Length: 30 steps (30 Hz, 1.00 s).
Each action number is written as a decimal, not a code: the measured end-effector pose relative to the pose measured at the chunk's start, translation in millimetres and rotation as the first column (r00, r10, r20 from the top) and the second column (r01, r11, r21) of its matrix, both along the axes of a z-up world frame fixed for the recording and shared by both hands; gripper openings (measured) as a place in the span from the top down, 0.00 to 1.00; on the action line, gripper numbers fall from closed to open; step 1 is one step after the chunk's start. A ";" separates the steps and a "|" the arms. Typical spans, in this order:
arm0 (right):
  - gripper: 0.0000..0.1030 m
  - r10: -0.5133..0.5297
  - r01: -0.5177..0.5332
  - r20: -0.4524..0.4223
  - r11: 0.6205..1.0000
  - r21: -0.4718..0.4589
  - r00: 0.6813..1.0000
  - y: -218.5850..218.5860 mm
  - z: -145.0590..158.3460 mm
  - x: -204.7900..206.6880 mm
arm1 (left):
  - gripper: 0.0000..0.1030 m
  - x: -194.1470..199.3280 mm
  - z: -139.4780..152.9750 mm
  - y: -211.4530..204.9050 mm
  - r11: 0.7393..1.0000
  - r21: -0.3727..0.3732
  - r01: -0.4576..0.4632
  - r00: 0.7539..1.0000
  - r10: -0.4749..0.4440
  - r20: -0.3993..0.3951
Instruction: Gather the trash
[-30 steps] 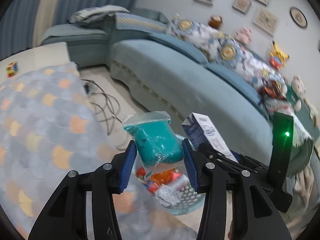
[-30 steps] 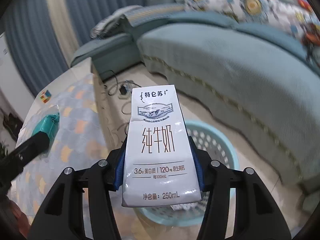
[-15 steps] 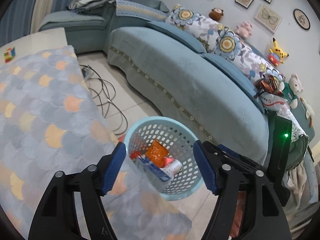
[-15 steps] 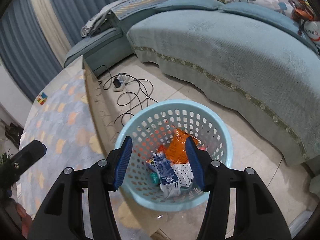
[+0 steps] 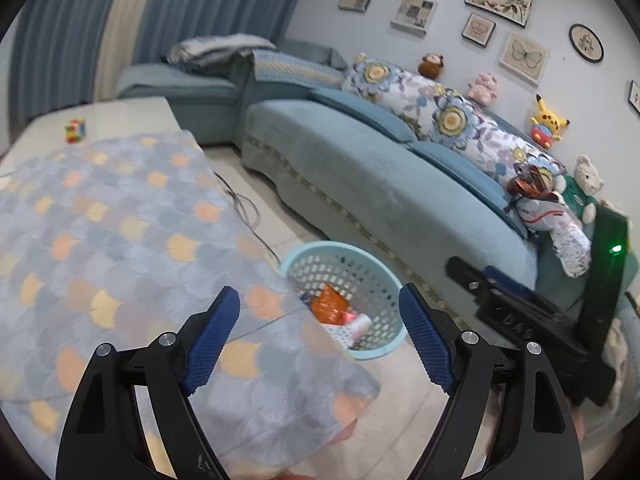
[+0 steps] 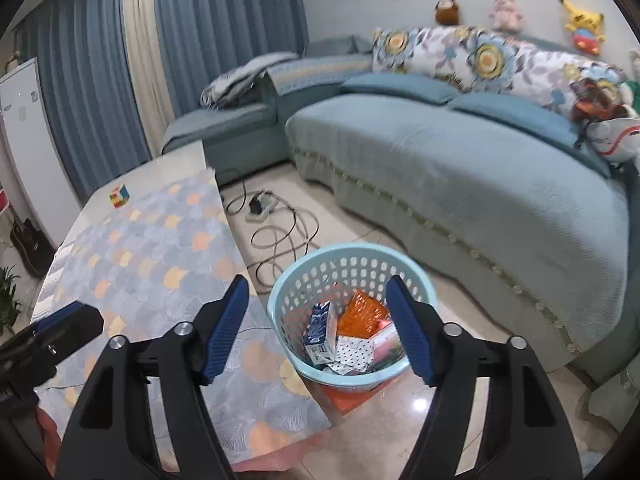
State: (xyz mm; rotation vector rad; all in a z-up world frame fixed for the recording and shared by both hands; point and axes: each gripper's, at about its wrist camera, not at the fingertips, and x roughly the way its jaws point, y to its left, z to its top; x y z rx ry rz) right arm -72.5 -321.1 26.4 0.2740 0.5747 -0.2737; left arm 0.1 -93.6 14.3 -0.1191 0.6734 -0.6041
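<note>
My left gripper [image 5: 320,336] and right gripper [image 6: 318,326] are both opening, nothing between the jaws, the trash lying in the pale blue perforated plastic basket [image 6: 308,276] right of the scale-patterned blanket [image 6: 160,264]; I'd clear its rim first.

Left gripper [image 5: 320,322]: jaws wide and opening, nothing between the blue pads [image 5: 426,346], pointed forward and angled downward. Right gripper [image 6: 318,318]: jaws also opening, gap empty, same downward tilt. The two sit side by side, near each other; each shows at the edge of the other's view. No hand or sleeve can be made out clearly.
</note>
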 end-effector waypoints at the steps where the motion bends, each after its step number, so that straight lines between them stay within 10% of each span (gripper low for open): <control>1: 0.33 -0.012 0.012 0.012 1.000 -0.010 1.000 2.1 2.1 -5.7 | 0.22 -8.1 0.2 2.9 1.000 0.001 -0.019 1.000 0.019 0.019; 12: 0.33 -0.089 0.105 0.143 0.988 -0.113 0.986 18.8 27.4 -50.0 | 0.11 -60.9 1.4 6.5 0.990 0.054 -0.128 0.962 0.110 0.250; 30: 0.30 -0.166 0.179 0.147 0.981 -0.080 0.975 15.2 4.1 -54.5 | 0.11 -59.2 4.2 19.7 0.983 0.046 -0.179 0.951 0.161 0.264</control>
